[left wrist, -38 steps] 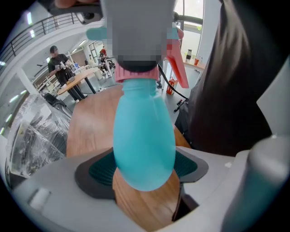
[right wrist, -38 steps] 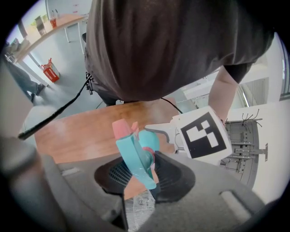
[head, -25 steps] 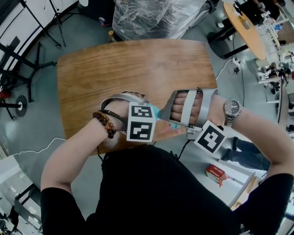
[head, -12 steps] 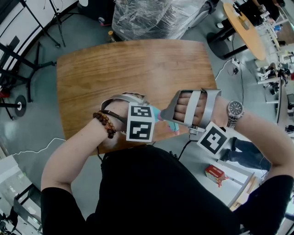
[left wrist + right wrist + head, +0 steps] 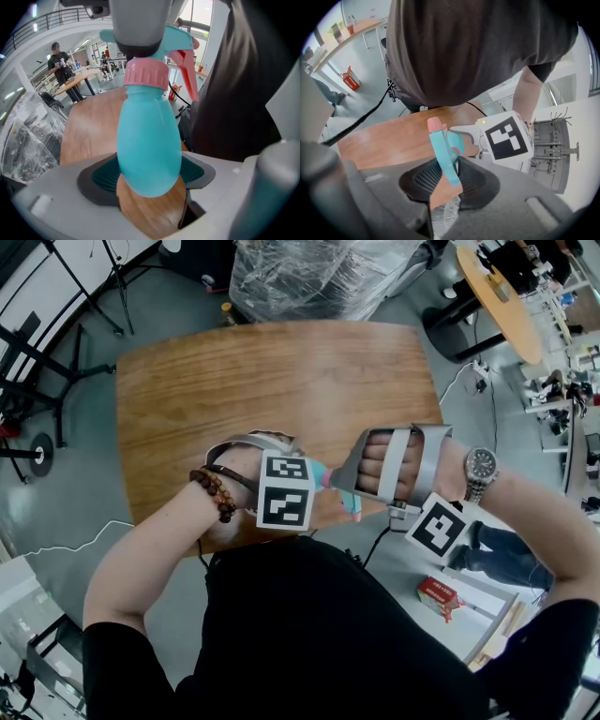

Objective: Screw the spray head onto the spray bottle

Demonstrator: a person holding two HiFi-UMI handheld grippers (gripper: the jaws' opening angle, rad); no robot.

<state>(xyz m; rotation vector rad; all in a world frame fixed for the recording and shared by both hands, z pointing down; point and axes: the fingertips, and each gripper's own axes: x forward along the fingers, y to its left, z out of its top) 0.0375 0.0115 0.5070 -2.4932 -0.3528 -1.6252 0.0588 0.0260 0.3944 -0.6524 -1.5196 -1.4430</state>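
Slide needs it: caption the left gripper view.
Left gripper holds the teal spray bottle; the right gripper, jaws just closing, grips its spray head.

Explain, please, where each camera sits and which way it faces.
Head view: on the person's head, looking steeply down at the table; forearms and torso show.
Left gripper view: on the left gripper, looking along jaws clamping the spray bottle; torso at right.
Right gripper view: on the right gripper, whose jaws have just been closing on the spray head; torso above.
Both gripper views share the spray bottle and spray head.
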